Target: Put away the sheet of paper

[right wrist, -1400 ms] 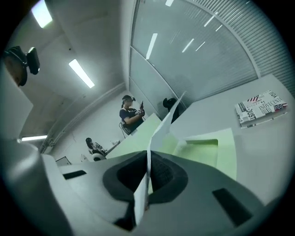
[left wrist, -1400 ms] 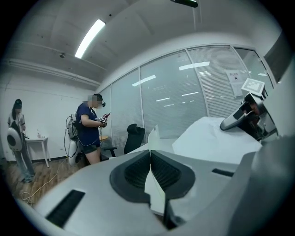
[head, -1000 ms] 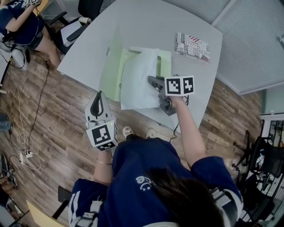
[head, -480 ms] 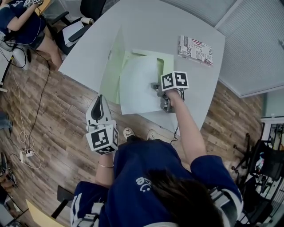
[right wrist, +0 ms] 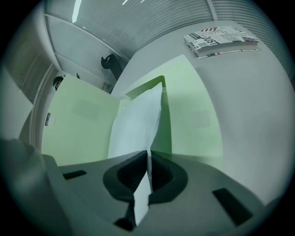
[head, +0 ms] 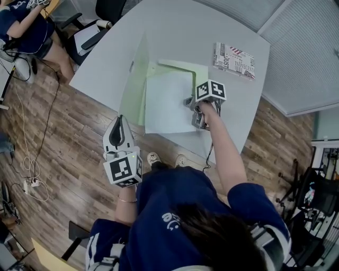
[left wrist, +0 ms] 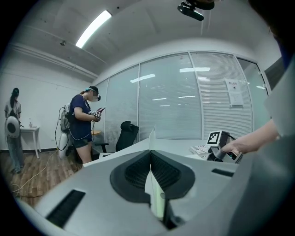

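A white sheet of paper (head: 168, 101) lies nearly flat over the open pale-green folder (head: 198, 71) on the grey table (head: 175, 26). My right gripper (head: 188, 101) is shut on the sheet's right edge; in the right gripper view the paper (right wrist: 138, 122) runs out from between the jaws of that gripper (right wrist: 147, 154) across the folder (right wrist: 196, 108). The folder's cover (head: 135, 79) stands raised at the left. My left gripper (head: 119, 119) is at the table's near edge, shut on the cover's thin edge (left wrist: 152, 184), which shows between its jaws (left wrist: 150, 152).
A printed booklet (head: 233, 58) lies at the table's far right corner. Wood floor with cables (head: 29, 177) is left of the table. A seated person (head: 24, 26) and an office chair (head: 100, 13) are at top left; a standing person (left wrist: 85, 122) is beyond the table.
The right gripper has turned and shifted slightly right, and the curled, lifted paper has come down flatter and squarer over the folder. The left gripper has barely moved.
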Available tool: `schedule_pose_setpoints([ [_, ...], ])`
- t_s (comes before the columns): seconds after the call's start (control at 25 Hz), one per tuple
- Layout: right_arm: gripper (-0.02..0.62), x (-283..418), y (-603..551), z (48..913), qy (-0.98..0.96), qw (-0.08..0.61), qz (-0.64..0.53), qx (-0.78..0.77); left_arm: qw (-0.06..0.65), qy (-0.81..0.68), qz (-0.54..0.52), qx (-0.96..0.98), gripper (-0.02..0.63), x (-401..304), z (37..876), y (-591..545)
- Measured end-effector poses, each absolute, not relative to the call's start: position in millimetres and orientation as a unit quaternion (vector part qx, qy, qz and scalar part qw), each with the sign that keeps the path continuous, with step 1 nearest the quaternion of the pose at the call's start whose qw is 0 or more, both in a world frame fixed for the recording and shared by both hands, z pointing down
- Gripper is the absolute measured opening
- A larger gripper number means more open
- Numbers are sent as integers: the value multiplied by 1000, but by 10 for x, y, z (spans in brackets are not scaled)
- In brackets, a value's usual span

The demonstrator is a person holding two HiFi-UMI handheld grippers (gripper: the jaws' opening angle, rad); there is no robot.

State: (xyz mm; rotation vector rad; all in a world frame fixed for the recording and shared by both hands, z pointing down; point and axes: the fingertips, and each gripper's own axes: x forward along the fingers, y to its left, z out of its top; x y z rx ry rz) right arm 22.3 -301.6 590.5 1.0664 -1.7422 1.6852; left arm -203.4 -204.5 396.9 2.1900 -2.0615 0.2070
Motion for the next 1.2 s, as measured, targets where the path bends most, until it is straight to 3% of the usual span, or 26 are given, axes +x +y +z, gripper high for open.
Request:
schedule_pose_setpoints([
  [0.16, 9, 261, -3161, 5890, -619, 201, 643, 403, 66, -683, 68, 724, 8, -2049, 3983, -2050],
  [0.6, 9, 234, -3457, 5847, -643, 166, 611, 431, 62, -672, 74, 734, 8, -1961, 3964, -2020],
  [0.96, 9, 66, -3724, 5581, -770, 170, 433, 437, 68, -666, 77, 739, 8, -1979, 3999, -2004],
  [1.2, 9, 20, -3620, 5694, -786, 247, 402, 400, 68, -665, 79, 739, 8, -1978, 3994, -1999],
])
